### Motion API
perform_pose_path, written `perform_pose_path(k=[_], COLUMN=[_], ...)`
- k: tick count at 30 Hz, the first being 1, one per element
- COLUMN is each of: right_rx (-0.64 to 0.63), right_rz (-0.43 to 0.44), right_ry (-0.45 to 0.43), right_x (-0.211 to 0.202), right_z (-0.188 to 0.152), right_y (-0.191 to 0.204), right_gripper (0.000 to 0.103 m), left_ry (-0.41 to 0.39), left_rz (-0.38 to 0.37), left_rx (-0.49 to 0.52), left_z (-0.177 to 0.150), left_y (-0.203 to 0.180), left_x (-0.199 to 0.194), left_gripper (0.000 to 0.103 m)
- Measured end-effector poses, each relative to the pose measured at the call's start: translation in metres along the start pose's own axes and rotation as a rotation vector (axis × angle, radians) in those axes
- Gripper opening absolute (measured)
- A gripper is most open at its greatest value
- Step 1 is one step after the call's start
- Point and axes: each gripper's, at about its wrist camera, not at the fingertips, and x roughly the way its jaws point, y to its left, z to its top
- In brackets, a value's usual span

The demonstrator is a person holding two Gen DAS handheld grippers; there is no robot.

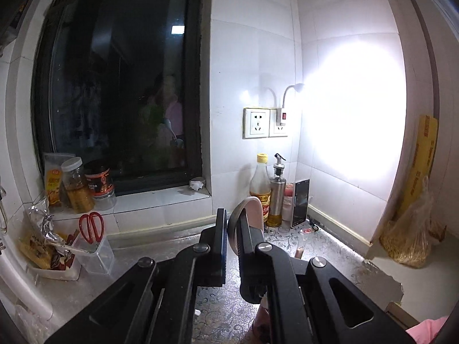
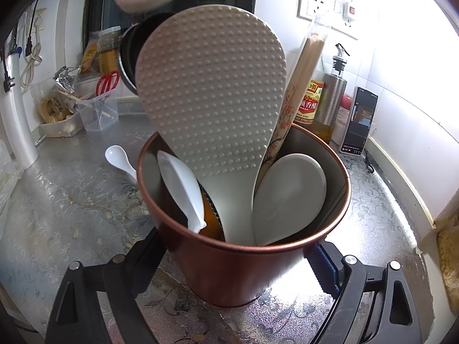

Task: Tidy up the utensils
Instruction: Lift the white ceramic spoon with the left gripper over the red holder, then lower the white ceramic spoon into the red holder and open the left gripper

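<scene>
Two grippers are at work over the patterned bench [image 2: 71, 200]; the right gripper [image 2: 238, 261] has its jaws clamped on the copper-red holder [image 2: 243, 269], which stands holding a rice paddle [image 2: 212, 91], spoons and chopsticks [image 2: 298, 86]; the left gripper [image 1: 232, 229] has its jaws pinched on a pale spoon handle [image 1: 255, 209], lifted above the bench; another white spoon [image 2: 117, 157] lies beside the holder.

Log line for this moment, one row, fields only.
left hand-held gripper: shut on pink utensil | right hand-held gripper: shut on red holder | loose: white spoon on counter
</scene>
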Motion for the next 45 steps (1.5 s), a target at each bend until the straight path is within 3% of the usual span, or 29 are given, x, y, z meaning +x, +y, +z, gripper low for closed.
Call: perform_pose_path(k=[6,15,23,29,34,38,45], right_rx=[-0.002,0.000,-0.001,-0.003,-0.002,-0.001,-0.001], right_rz=[0.000,-0.001,-0.001,0.001,0.001,0.001,0.001], right_ry=[0.000,0.000,0.000,0.000,0.001,0.001,0.001], right_x=[0.000,0.000,0.000,0.001,0.001,0.000,0.000], right_z=[0.000,0.000,0.000,0.000,0.000,0.001,0.001], right_y=[0.000,0.001,0.001,0.001,0.001,0.001,0.001], right_gripper=[0.092,0.092,0.092,0.092,0.092,0.092,0.092], left_ry=[0.014,0.104,0.213,0.215,0.195,0.178,0.181], left_rz=[0.029,-0.032,-0.173,-0.215,-0.180,-0.118,0.008], left_rx=[0.140,0.234,0.178,0.119,0.076,0.005,-0.141], left_z=[-0.008,-0.025,-0.033,-0.030,-0.024,-0.020,-0.027], left_y=[-0.035,-0.066,-0.068,-0.060,-0.044,-0.020,0.036], left_x=[0.007,0.025,0.032,0.028,0.023,0.020,0.019], left_gripper=[0.006,0.007,0.013,0.025,0.029,0.046,0.057])
